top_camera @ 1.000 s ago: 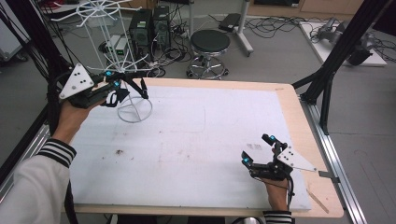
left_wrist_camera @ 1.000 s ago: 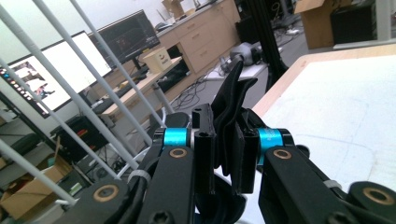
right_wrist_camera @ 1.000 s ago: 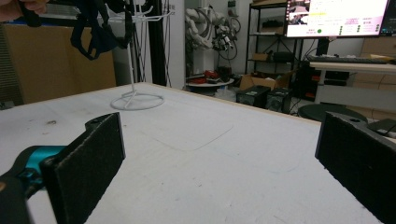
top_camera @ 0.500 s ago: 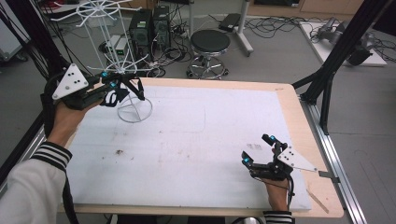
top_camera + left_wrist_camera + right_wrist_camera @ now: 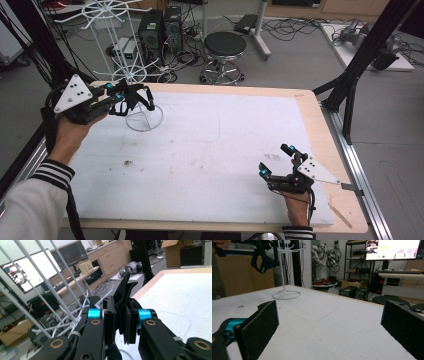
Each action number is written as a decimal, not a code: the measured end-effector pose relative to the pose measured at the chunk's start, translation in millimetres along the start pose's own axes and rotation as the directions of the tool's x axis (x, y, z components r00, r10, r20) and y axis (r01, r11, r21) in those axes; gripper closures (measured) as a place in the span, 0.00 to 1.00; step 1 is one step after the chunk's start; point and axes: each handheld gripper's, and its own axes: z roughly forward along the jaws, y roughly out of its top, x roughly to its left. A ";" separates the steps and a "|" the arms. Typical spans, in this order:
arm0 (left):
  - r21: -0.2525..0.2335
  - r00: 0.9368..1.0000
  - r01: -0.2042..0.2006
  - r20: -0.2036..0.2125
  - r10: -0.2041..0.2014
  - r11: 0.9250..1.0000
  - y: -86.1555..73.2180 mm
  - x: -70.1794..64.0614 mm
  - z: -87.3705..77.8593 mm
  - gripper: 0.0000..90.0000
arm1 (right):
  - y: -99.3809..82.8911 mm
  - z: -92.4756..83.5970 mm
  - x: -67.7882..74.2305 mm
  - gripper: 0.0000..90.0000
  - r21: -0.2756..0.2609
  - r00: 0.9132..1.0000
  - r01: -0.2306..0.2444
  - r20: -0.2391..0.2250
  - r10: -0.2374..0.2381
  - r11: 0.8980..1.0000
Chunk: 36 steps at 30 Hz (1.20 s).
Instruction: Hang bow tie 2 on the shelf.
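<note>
Black strap is hanging from the left tongs, which are pinching it near the far left corner of the counter. In the left gripper view the two jaws are standing pressed together on a folded piece of this black strap, and the free end is sticking up above them. In the high view the loops of the strap are dangling just above the round wire base of a white wire rack, close beside its thin pole. The rack is standing on the white sheet that is covering the counter, and its upper arms are rising behind the counter edge. A hand with a striped sleeve cuff is holding the left tool in the air.

The right tongs are lying low over the near right part of the sheet, well apart from the rack. Their jaws are spread wide, with nothing between them. In the right gripper view the rack is showing far ahead and the strap is hanging at the upper left.
</note>
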 end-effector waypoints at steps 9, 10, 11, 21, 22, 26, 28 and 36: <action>0.025 1.000 0.018 -0.005 -0.018 1.000 -9.3 -3.0 -0.8 0.91 | -0.5 1.2 0.2 0.01 0.005 1.000 0.002 -0.002 -0.002 1.000; 0.029 1.000 0.021 -0.004 -0.021 0.999 -10.4 -3.0 -1.0 0.92 | -0.6 1.6 0.3 0.01 0.005 1.000 0.000 -0.003 0.000 1.000; 0.035 1.000 0.023 -0.004 -0.023 0.999 -11.5 -3.1 -1.2 0.92 | -0.8 1.9 0.2 0.01 0.005 1.000 0.000 -0.003 0.000 1.000; 0.075 0.999 0.032 0.002 -0.033 0.997 -20.2 -5.2 1.0 0.92 | -1.4 3.2 1.1 0.01 0.015 1.000 0.002 -0.002 -0.002 1.000; 0.072 0.999 0.039 0.003 -0.039 0.997 -20.0 -5.8 1.6 0.92 | -1.4 3.4 1.1 0.01 0.013 1.000 0.000 -0.004 0.001 1.000; 0.082 0.999 0.029 0.015 -0.031 0.996 -20.1 -7.7 3.9 0.92 | -2.0 4.1 0.3 0.01 0.020 1.000 0.000 -0.004 0.000 1.000; 0.086 0.999 0.030 0.017 -0.031 0.996 -21.3 -9.2 5.3 0.92 | -2.2 4.6 0.6 0.01 0.026 1.000 0.000 -0.007 0.000 1.000; 0.089 0.999 0.036 0.020 -0.038 0.995 -23.0 -12.7 5.6 0.91 | -4.6 7.7 1.2 0.01 0.054 1.000 -0.005 -0.019 0.006 0.999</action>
